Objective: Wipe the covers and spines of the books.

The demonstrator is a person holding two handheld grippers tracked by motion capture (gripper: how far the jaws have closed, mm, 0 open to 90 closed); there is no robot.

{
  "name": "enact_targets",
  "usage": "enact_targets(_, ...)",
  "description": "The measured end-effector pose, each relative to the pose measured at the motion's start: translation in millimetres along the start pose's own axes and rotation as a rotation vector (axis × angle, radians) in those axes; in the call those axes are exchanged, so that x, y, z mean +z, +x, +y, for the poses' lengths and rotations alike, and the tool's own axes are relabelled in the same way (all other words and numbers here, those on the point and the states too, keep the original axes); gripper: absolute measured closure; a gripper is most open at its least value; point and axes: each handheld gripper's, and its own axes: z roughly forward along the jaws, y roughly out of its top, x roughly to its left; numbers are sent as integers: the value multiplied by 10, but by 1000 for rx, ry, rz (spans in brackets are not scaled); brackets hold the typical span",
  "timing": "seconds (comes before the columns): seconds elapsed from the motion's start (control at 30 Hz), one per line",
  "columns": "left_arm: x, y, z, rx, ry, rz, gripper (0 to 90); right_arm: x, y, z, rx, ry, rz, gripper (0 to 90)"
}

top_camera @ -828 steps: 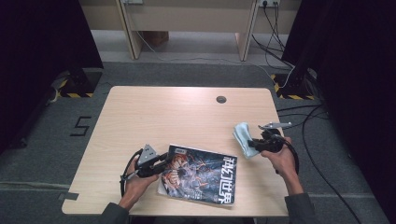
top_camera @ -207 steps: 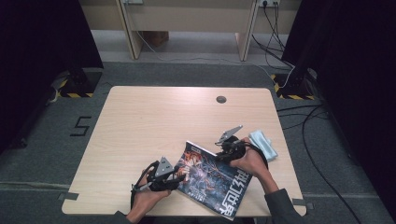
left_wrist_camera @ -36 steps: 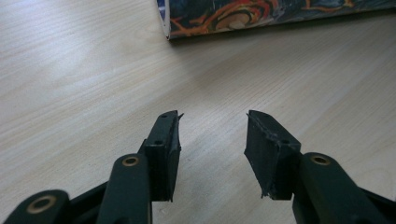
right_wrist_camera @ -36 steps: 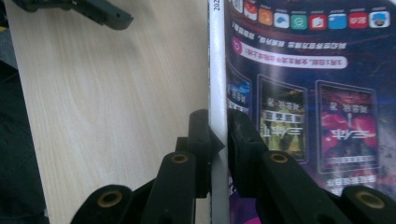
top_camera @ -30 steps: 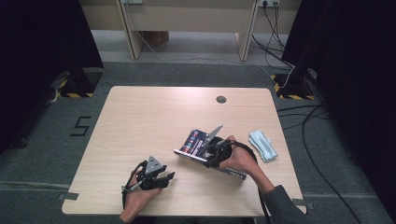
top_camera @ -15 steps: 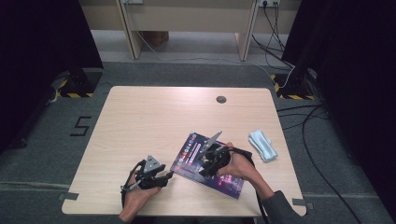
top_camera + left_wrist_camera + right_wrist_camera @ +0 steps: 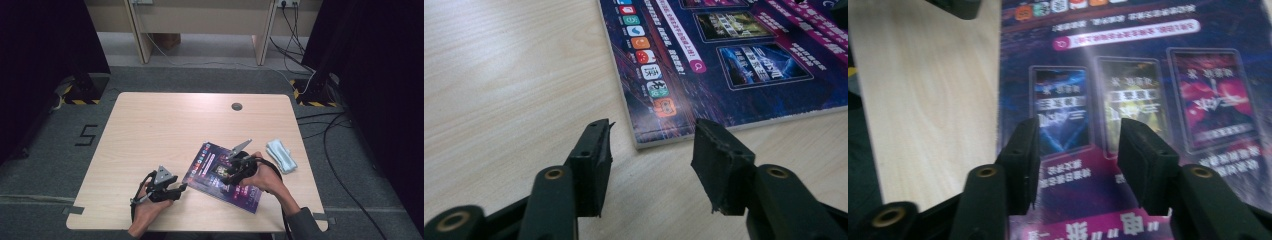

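A magazine (image 7: 220, 176) lies flat on the wooden table (image 7: 165, 130) with its purple back cover up. My right gripper (image 7: 227, 171) hovers over its middle; in the right gripper view its jaws (image 7: 1078, 160) stand open over the cover (image 7: 1128, 75) with nothing between them, having just been opening. My left gripper (image 7: 180, 188) rests at the magazine's near left corner. In the left gripper view its jaws (image 7: 651, 165) are open, also just opened wider, and the corner of the magazine (image 7: 734, 60) lies just ahead of the gap, untouched.
A folded light-blue cloth (image 7: 281, 155) lies right of the magazine near the table's right edge. A round cable hole (image 7: 237, 106) sits at the far side. The tip of the left gripper (image 7: 955, 6) shows at the top of the right gripper view.
The magazine, held up and tilted by my right gripper a second ago, has come down flat. The right jaws have opened and let it go. The left jaws opened a little.
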Motion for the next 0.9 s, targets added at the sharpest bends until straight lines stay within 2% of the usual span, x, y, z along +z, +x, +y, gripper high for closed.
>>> enact_targets(0.07,11,3,4,3,0,-5,432,-9,-28,-23,36,-31,-30,406)
enact_targets(0.13,38,7,6,-2,3,-3,389,-18,-38,-48,83,-41,-62,360)
enact_targets(0.17,48,10,8,-10,1,-5,371,-17,-44,-67,92,-41,-76,341)
enact_targets(0.27,66,16,22,-15,-13,-9,343,-10,-46,-139,122,-47,-95,278)
enact_targets(0.3,70,16,26,-13,-14,-7,330,-13,-52,-163,149,-53,-105,246)
enact_targets(0.37,77,11,34,-14,-17,1,291,-38,-72,-213,179,-64,-123,231)
enact_targets(0.47,101,10,41,-12,-11,2,256,-83,-105,-297,234,-115,-159,194)
enact_targets(0.6,122,16,51,-14,-17,-10,243,-125,-139,-433,258,-91,-204,180)
enact_targets(0.73,144,5,49,-12,-10,-16,247,-144,-112,-558,288,-83,-214,187)
enact_targets(0.9,168,-39,45,2,-1,-35,267,-208,-93,-680,287,-78,-241,199)
